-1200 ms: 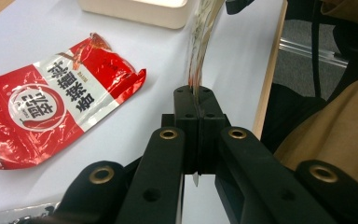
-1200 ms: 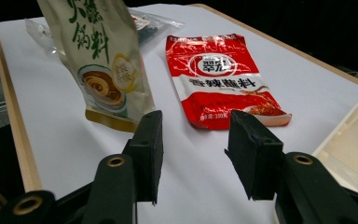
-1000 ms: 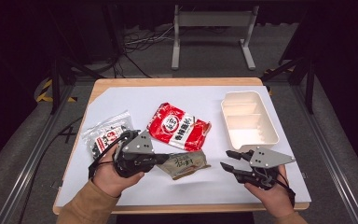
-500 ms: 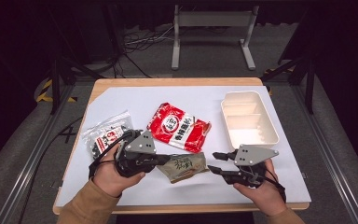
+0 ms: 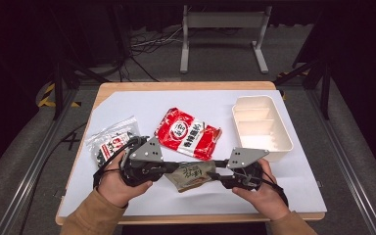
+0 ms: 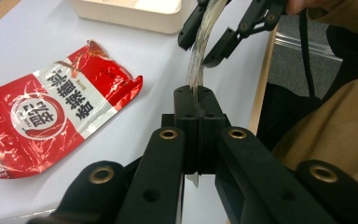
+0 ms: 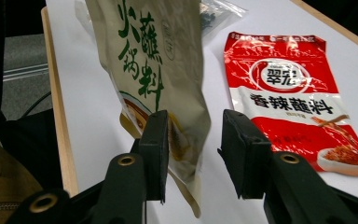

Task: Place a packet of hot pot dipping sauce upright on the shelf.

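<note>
A beige sauce packet with green lettering (image 5: 191, 174) hangs just above the white table cover, near the front edge. My left gripper (image 5: 169, 169) is shut on its left edge; in the left gripper view the jaws (image 6: 198, 107) pinch the packet (image 6: 200, 51), which is seen edge-on. My right gripper (image 5: 215, 174) straddles the packet's right end. Its jaws have just been closing with the packet (image 7: 154, 60) between them. In the right gripper view the gripper (image 7: 193, 144) has one pad against the packet and a gap at the other.
A red sauce packet (image 5: 188, 133) lies flat at the table's middle. A white divided tray (image 5: 286, 139) stands at the right. A clear bag of dark pieces (image 5: 110, 142) lies at the left. The table's front edge is close under both hands.
My right gripper has moved left from the table's right side to the beige packet, and its jaws now stand around the packet's right end. The left gripper has kept still.
</note>
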Tool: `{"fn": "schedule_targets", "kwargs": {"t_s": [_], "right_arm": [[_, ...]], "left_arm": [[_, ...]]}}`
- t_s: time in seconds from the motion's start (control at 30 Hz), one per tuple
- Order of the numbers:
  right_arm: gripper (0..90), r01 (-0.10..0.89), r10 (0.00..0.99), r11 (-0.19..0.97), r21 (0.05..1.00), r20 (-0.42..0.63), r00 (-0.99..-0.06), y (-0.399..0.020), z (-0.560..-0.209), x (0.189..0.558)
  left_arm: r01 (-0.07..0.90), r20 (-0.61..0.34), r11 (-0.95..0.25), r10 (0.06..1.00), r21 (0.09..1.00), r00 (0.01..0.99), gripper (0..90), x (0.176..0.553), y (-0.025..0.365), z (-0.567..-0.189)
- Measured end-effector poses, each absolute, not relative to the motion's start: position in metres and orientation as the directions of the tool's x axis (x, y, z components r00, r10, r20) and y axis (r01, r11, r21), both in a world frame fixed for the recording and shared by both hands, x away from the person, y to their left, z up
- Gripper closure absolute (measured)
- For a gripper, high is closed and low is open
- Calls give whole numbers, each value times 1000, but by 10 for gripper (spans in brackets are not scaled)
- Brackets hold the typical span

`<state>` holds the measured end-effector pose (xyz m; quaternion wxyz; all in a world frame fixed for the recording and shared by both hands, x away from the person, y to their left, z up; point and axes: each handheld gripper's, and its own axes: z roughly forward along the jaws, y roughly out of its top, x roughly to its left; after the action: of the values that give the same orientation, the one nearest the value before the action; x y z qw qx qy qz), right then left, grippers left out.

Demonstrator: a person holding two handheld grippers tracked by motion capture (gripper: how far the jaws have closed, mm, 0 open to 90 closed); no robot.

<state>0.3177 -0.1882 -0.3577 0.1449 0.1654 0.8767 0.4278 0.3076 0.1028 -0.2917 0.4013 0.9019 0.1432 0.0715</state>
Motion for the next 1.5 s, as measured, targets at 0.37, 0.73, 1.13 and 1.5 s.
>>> {"fn": "schedule_targets", "kwargs": {"t_s": [0.37, 0.73, 1.13, 1.5], "right_arm": [[685, 103, 351, 631, 769, -164, -922, -173, -356, 320], [847, 58, 293, 674, 736, -195, -936, -169, -352, 319], [900, 70, 254, 638, 767, -124, -959, -177, -347, 320], [900, 75, 264, 618, 783, -116, -958, -192, -335, 323]], "left_arm": [[192, 16, -643, 304, 741, 952, 900, 306, 100, -293], [199, 18, -630, 320, 750, 947, 900, 307, 103, -293], [205, 1, -588, 329, 782, 944, 847, 310, 108, -292], [223, 2, -548, 379, 807, 926, 543, 314, 120, -296]]}}
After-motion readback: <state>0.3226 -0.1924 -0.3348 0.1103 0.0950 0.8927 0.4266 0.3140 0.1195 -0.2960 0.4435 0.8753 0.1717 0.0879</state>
